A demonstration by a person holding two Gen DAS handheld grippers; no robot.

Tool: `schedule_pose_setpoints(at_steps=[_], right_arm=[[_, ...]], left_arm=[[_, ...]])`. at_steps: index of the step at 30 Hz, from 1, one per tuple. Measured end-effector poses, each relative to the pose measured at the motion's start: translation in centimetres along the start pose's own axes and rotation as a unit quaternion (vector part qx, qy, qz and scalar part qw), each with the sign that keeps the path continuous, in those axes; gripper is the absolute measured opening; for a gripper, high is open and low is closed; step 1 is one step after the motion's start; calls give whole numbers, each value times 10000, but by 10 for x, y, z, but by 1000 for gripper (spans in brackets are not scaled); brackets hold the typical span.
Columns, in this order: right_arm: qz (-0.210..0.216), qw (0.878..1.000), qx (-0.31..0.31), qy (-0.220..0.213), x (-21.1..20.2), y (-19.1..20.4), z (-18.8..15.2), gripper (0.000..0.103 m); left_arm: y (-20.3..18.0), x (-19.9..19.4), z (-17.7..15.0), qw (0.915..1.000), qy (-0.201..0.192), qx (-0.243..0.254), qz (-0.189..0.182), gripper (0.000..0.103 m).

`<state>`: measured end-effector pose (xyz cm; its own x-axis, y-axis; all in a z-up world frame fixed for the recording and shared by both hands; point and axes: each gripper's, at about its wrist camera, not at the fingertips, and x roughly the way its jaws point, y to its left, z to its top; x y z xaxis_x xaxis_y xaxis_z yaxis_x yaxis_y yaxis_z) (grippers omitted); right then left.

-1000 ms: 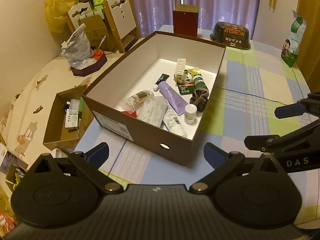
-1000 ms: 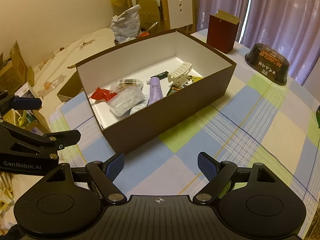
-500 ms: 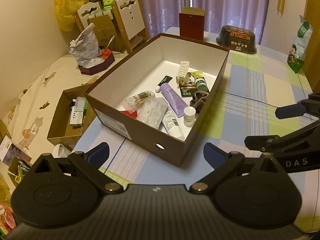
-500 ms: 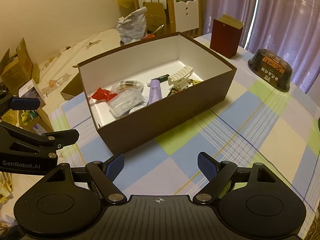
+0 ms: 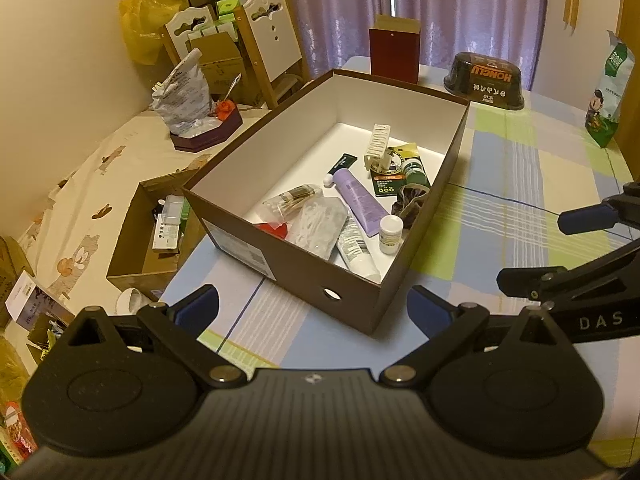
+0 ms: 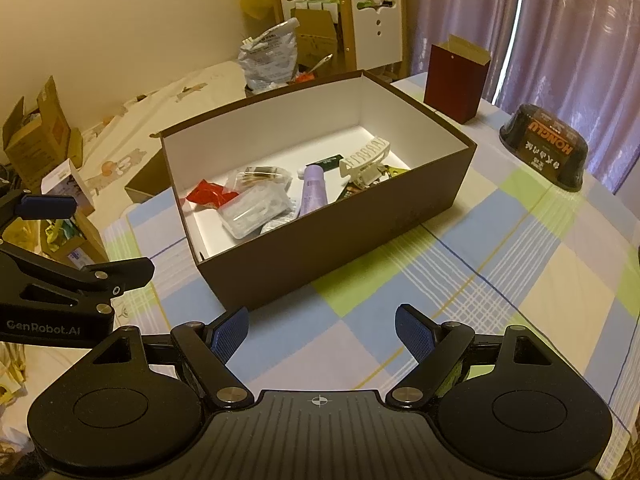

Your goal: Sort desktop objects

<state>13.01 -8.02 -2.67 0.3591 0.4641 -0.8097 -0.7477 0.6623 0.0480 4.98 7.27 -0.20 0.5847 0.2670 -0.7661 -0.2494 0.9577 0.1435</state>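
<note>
Brown cardboard forms the open box [image 5: 304, 276] that stands on the checked table [image 5: 500, 216], its long axis running from the near left corner toward the far right. At the left of the scene, beyond the table edge, a smaller carton [image 5: 132, 240] sits low beside a bed [image 5: 80, 184] with a cartoon-print sheet. Inside the box, going left to right in the left wrist view: a red packet [image 5: 276, 229], a clear bag of dark sticks [image 5: 294, 197], a clear plastic pack [image 5: 320, 226], a white tube [image 5: 356, 250] pointing near-right, a purple tube [image 5: 360, 200] lying along the box's length with its white cap toward the far end, a small white bottle [image 5: 390, 233] upright in the near right corner, a cream hair claw [image 5: 378, 148], a green bottle [image 5: 414, 170] and a dark scrunchie [image 5: 412, 202] against the right wall. On the far table stand a dark red paper bag [image 5: 394, 54] and an upturned black bowl [image 5: 484, 82]; a green snack bag [image 5: 608, 96] stands at the far right.

Both tools hover over the near table, short of the box. The left hand-held gripper [image 5: 312, 308] has its blue pads [image 5: 198, 307] wide apart with nothing between them; the box's near corner lies just beyond it. The right hand-held gripper [image 6: 322, 330] is likewise spread and empty, with the box ahead and slightly left.
</note>
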Motion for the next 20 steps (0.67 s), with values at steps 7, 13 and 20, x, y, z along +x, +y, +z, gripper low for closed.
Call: schedule_pose_setpoints(at_steps=[7,13,20], right_arm=[[7,10000,-34,-2,0,2,-1,83],[17,10000,-41,25,2,3,-2,83],[48,10000,-58,35,3,3,-1,83]], left_arm=[[1,-2,-3,10000,6,-7,37,99],[4,-1,-6,10000,28,-45,79,99],[8,-2,-6,9993,-67,-104,344,100]])
